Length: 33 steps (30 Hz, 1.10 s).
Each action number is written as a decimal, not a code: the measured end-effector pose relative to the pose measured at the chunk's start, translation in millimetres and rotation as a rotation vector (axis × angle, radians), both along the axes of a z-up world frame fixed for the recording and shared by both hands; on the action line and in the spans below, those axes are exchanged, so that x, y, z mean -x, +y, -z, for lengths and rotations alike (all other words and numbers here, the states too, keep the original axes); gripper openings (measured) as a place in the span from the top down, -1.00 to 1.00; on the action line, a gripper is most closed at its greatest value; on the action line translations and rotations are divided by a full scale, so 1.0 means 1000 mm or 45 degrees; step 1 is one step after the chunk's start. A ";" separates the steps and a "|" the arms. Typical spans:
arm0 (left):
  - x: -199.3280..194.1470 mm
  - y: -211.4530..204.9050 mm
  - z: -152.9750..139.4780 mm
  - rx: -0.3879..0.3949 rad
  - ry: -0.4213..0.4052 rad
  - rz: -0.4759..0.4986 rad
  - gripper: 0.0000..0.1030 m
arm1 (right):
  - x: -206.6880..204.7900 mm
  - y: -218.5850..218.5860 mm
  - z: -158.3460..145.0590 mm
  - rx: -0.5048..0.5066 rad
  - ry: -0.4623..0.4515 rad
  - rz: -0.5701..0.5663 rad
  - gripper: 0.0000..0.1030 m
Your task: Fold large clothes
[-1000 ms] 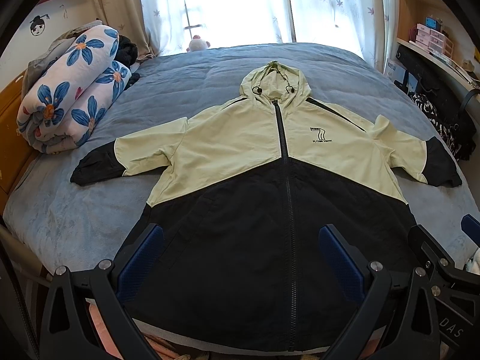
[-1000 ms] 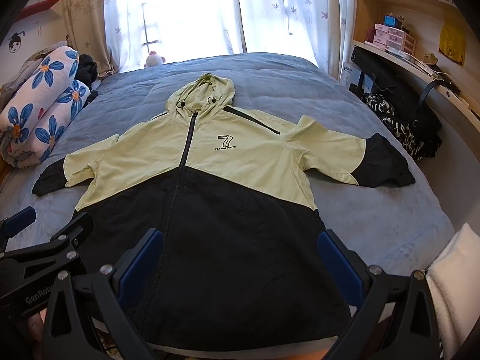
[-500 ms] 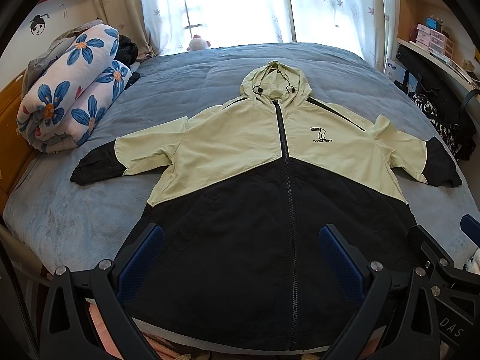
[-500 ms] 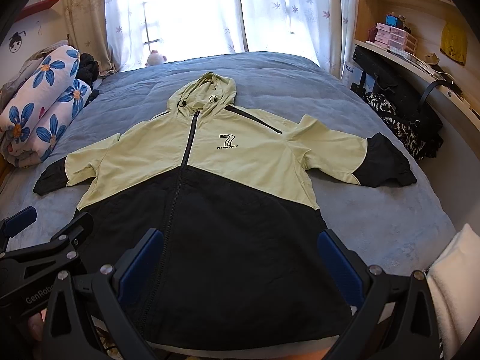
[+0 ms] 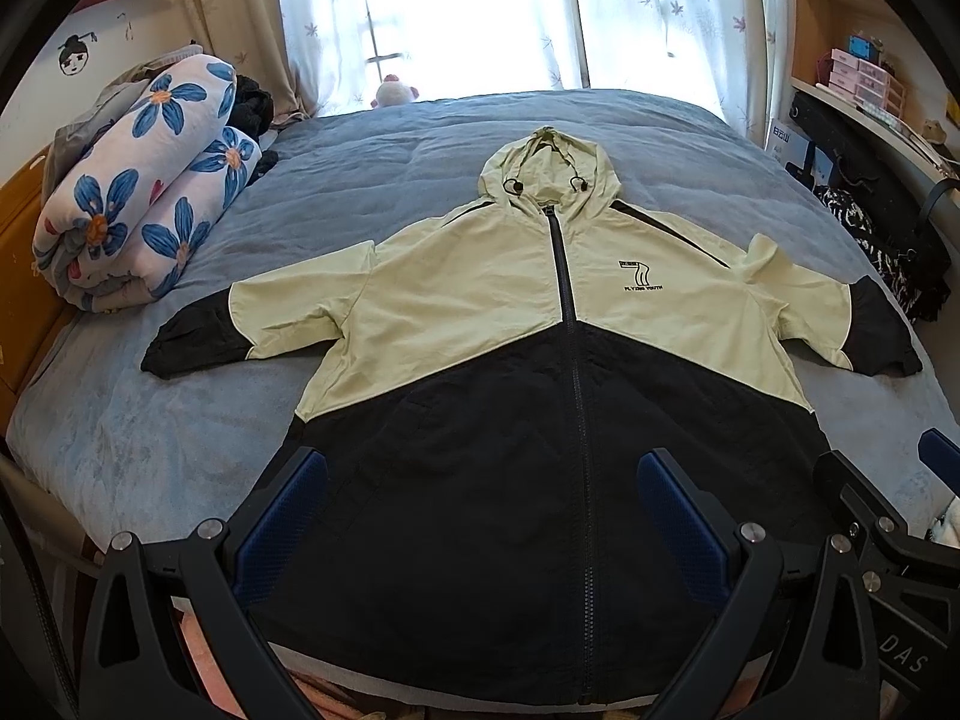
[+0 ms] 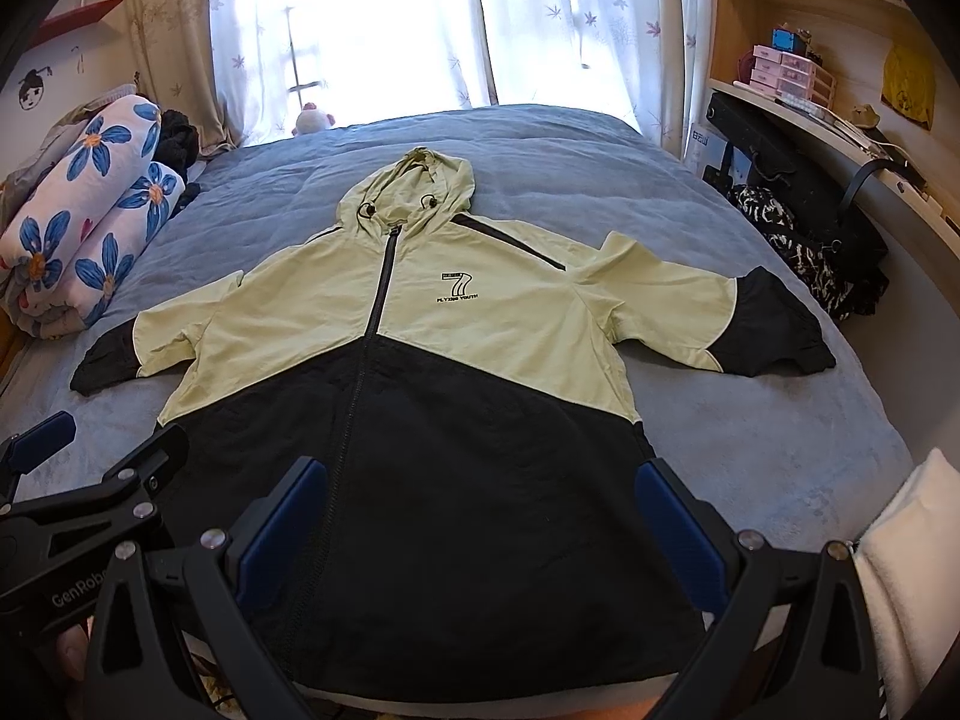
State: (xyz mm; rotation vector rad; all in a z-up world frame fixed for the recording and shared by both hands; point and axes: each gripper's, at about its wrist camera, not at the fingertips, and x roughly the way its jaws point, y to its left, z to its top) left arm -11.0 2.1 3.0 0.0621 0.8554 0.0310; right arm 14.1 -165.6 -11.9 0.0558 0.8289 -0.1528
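Observation:
A hooded zip jacket [image 5: 480, 312], pale green above and black below, lies spread flat, front up, on the blue bed [image 5: 150, 444], sleeves out to both sides; it also shows in the right wrist view [image 6: 480, 330]. My left gripper [image 5: 480, 516] is open and empty, held above the jacket's black hem. My right gripper [image 6: 480, 510] is open and empty, above the hem a little to the right. Each gripper shows at the edge of the other's view: the right one in the left wrist view [image 5: 888, 516] and the left one in the right wrist view [image 6: 90, 480].
A rolled floral quilt [image 5: 138, 192] lies at the bed's left side, with dark clothes behind it. A small plush toy [image 5: 393, 90] sits by the curtained window. A desk with shelves and a black bag [image 6: 810, 204] stands right of the bed.

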 end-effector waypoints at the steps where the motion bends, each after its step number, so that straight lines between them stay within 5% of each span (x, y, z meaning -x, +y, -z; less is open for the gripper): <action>1: -0.001 -0.001 -0.001 -0.002 -0.001 0.001 -0.99 | 0.001 0.001 0.001 -0.001 -0.002 -0.001 -1.00; 10: -0.006 -0.007 -0.019 0.013 -0.033 0.039 -0.99 | 0.007 0.003 -0.013 0.025 -0.064 0.025 -1.00; 26: -0.026 -0.025 -0.075 0.011 -0.174 0.128 -0.99 | 0.015 -0.063 -0.134 0.390 -0.435 0.171 -1.00; 33: -0.041 -0.035 -0.096 -0.007 -0.251 0.148 -0.99 | 0.007 -0.111 -0.161 0.381 -0.472 0.251 -1.00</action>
